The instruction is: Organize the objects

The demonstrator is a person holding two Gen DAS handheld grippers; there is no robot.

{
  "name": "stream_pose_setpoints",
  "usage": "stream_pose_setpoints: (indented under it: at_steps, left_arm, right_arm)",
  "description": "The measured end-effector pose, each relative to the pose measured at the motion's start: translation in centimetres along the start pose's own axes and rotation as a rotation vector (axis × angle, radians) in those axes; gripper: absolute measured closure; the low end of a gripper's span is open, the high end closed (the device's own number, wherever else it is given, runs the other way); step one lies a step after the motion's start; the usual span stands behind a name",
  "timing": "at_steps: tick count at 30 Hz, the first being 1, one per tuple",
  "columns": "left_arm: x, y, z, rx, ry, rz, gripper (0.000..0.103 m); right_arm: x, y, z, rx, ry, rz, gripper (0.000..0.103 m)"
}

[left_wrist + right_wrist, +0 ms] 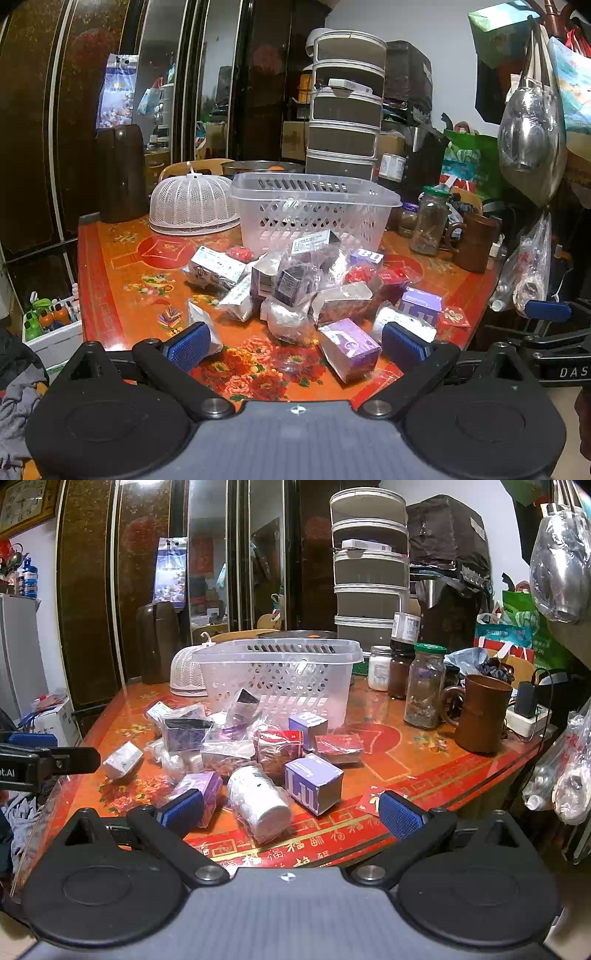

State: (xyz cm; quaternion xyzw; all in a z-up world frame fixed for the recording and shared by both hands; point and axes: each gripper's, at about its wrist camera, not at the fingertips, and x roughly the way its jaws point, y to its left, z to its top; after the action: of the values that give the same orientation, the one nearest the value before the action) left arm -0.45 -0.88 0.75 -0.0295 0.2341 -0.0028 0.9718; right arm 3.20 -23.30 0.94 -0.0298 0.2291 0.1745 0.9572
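Both the left gripper (pixel 297 345) and right gripper (pixel 291 812) are hanging spread wide, pinching nothing, below the clear perforated plastic basket (pixel 314 206) at frame centre.

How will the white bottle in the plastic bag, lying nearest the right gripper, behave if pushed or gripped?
The white bottle lies on its side, so it may roll. Its loose clear bag looks slippery, so pads might slide. It probably stays rigid.

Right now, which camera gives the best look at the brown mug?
The right wrist view: the brown mug shows whole, handle included, right of the jars. In the left wrist view, the mug is smaller, nearer the edge and more distorted.
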Motion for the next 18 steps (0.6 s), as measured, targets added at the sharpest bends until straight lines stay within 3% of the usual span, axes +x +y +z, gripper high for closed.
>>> stream_pose_setpoints:
  at_steps: [18]
  left_arm:
    - [0.23, 0.12, -0.24, -0.002, 0.005, 0.002, 0.002]
  right_arm:
    - [-0.07, -0.27, -0.09, 0.025, 0.006, 0.007, 0.0]
